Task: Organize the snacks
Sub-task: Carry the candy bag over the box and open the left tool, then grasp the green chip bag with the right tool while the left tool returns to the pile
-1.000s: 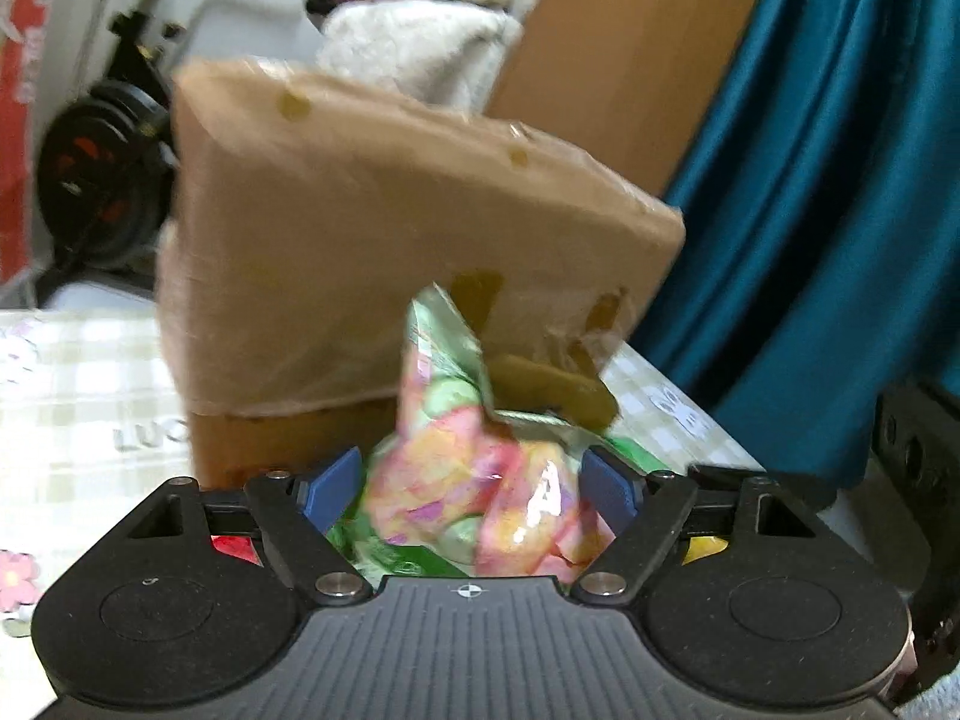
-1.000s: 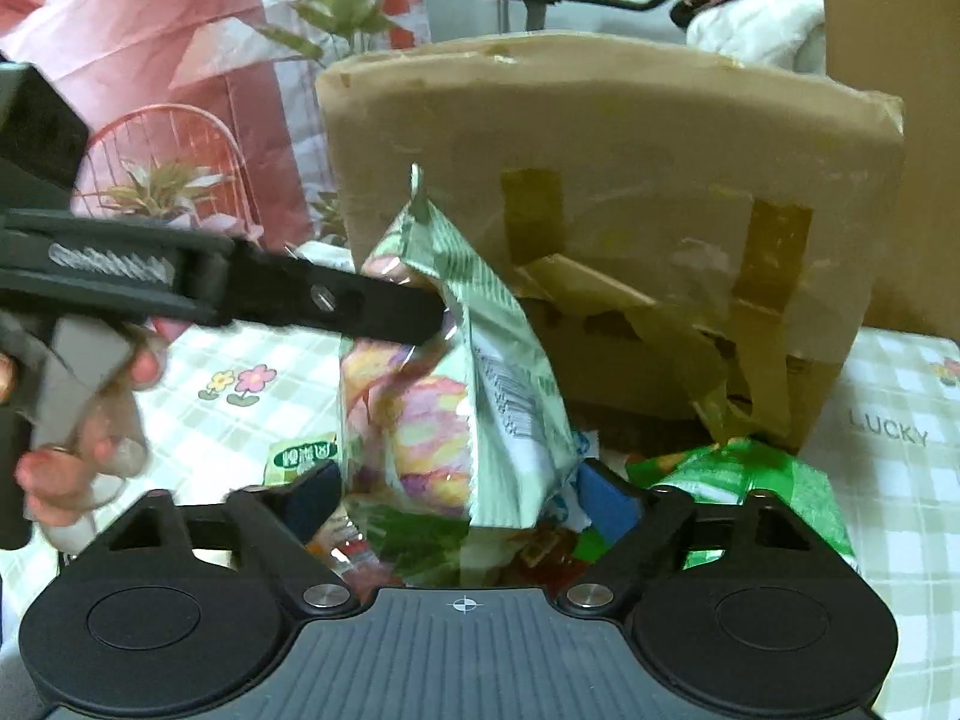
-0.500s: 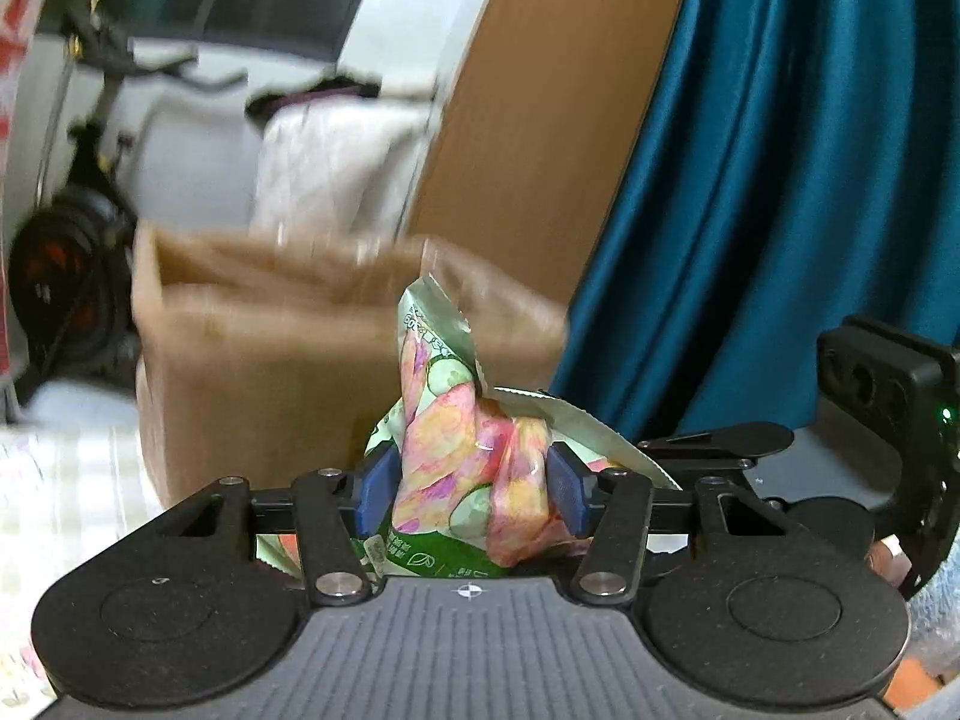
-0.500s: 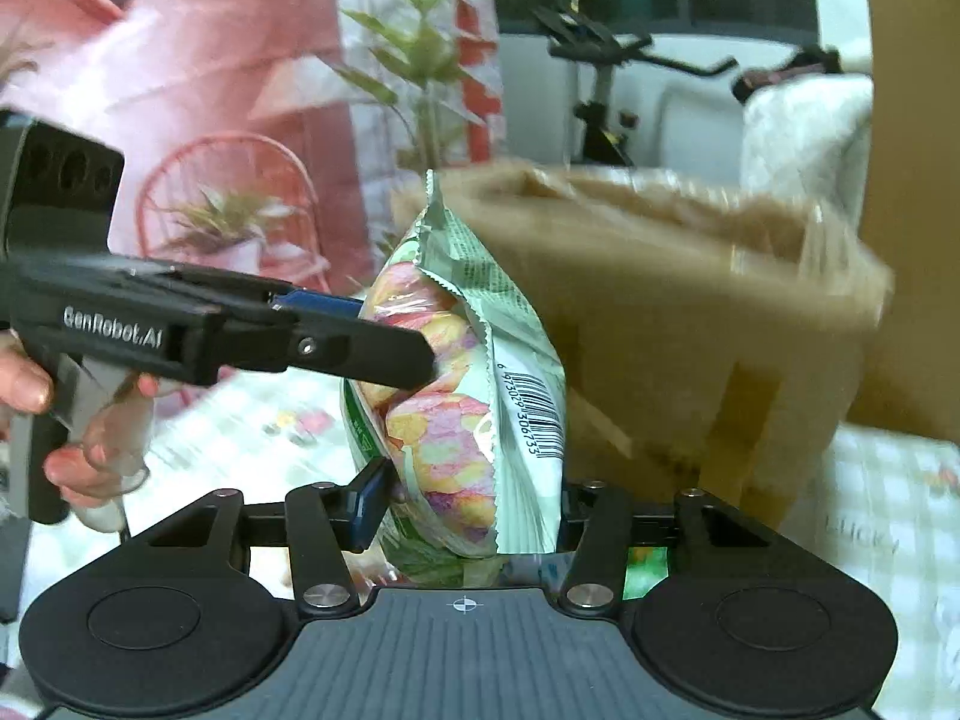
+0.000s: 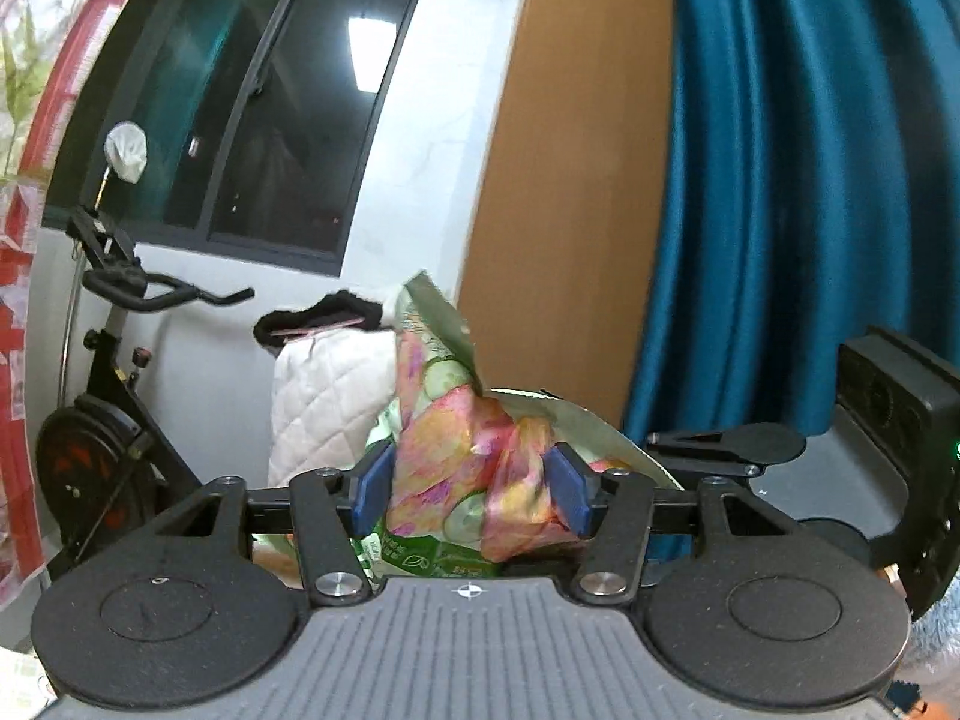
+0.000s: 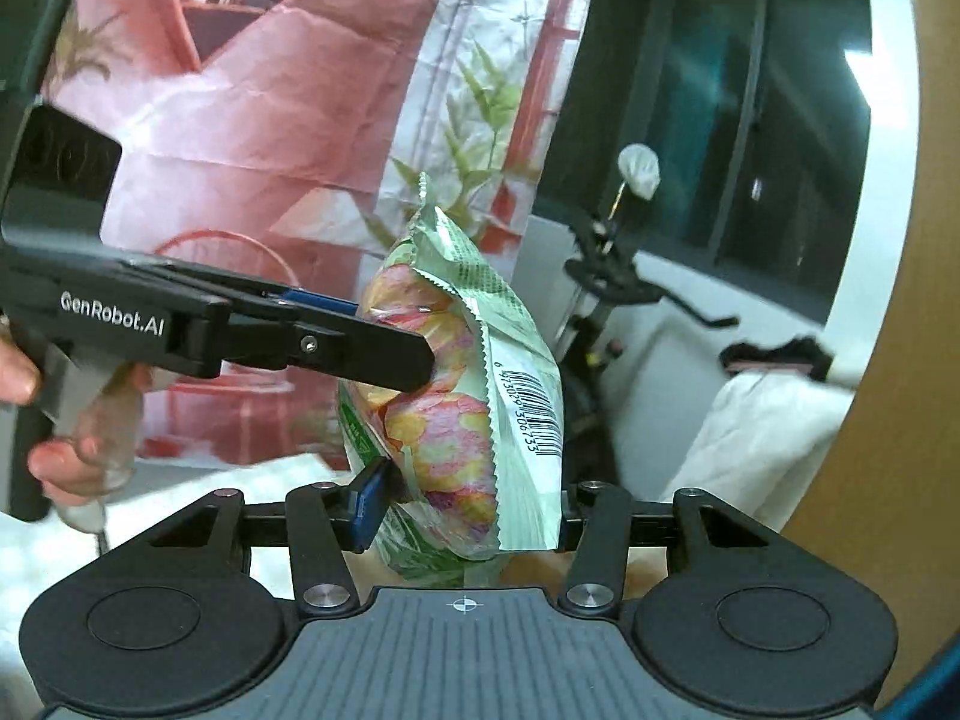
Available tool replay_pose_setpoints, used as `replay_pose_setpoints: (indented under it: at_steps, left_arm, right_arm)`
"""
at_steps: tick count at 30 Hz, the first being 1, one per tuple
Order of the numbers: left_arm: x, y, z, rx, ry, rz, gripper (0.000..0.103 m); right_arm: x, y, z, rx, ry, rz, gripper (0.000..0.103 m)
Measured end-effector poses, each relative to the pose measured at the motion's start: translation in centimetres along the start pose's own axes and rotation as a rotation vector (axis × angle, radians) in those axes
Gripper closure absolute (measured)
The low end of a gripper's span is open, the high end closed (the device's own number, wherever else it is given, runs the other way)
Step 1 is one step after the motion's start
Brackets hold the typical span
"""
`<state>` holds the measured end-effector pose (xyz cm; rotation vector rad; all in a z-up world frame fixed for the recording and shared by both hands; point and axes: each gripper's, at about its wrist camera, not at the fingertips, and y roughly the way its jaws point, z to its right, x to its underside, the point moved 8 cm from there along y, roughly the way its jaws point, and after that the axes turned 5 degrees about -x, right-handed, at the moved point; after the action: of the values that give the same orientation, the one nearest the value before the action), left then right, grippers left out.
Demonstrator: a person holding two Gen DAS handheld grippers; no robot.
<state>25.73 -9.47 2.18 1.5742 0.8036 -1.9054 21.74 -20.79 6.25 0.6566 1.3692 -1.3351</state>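
snack bag (image 5: pixel 474 480) between both hand-held grippers

You had the snack bag (image 5: pixel 474 480) upright between the pads of your left gripper (image 5: pixel 470 489), and your right gripper (image 6: pixel 462 507) clamped the same bag lower down. Your left gripper reached in from the left, across the bag's upper half. Behind the bag stood the exercise bike (image 5: pixel 102 420) to the left, the quilted cover (image 5: pixel 327 408) beside it, and the curtain (image 5: pixel 798 192) to the right.
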Motion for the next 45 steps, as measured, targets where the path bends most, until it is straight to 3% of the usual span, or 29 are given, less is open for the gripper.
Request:
replay_pose_setpoints:
  at_steps: [3,6,10,12,13,14,16,19,23,28,32,35,39,45]
  left_arm:
    - [1.7,3.2,-1.6,-0.022,-0.058,-0.051,0.041]
    - [4.0,6.4,-3.2,-0.067,-0.106,-0.126,0.042]
    - [5.8,7.6,-4.2,-0.114,-0.138,-0.178,0.041]
    - [6.7,8.4,-5.0,-0.144,-0.152,-0.224,0.037]
    - [7.2,8.3,-5.4,-0.164,-0.151,-0.247,0.034]
    - [7.3,7.8,-5.9,-0.175,-0.148,-0.254,0.031]
    - [7.2,6.2,-6.6,-0.189,-0.142,-0.247,0.028]
    - [5.7,5.4,-8.6,-0.221,-0.138,-0.229,0.028]
    - [5.1,3.2,-7.8,-0.269,-0.092,-0.213,0.028]
    - [8.1,-0.9,-7.2,-0.307,-0.108,-0.240,0.028]
    - [10.5,-3.2,-7.1,-0.350,-0.118,-0.251,0.028]
    - [12.6,-4.4,-7.7,-0.376,-0.179,-0.270,0.028]
    - [15.0,-5.2,-9.1,-0.415,-0.250,-0.300,0.029]
    - [16.7,-5.6,-10.8,-0.462,-0.269,-0.343,0.029]
  right_arm:
    - [1.1,2.9,1.4,0.023,-0.033,-0.025,0.057]
    - [3.5,6.3,2.7,0.008,0.054,-0.042,0.057]
    - [6.7,9.3,3.0,0.008,0.127,-0.077,0.056]
    - [8.0,10.6,3.4,0.025,0.149,-0.106,0.050]
    - [8.6,10.8,3.6,0.044,0.166,-0.116,0.042]
    - [9.1,10.9,3.7,0.054,0.189,-0.118,0.034]
    - [9.8,10.5,4.2,0.055,0.235,-0.100,0.031]
    - [10.9,9.0,5.1,0.051,0.296,-0.080,0.031]
    - [11.9,5.9,5.1,0.015,0.332,-0.043,0.031]
    - [13.9,2.3,4.1,-0.015,0.367,-0.032,0.031]
    - [17.0,1.0,2.7,0.000,0.390,-0.077,0.031]
    - [19.8,0.9,1.7,0.009,0.435,-0.117,0.031]
    - [23.9,2.2,0.8,0.049,0.506,-0.216,0.021]
    - [27.9,5.3,0.8,0.128,0.609,-0.332,0.020]
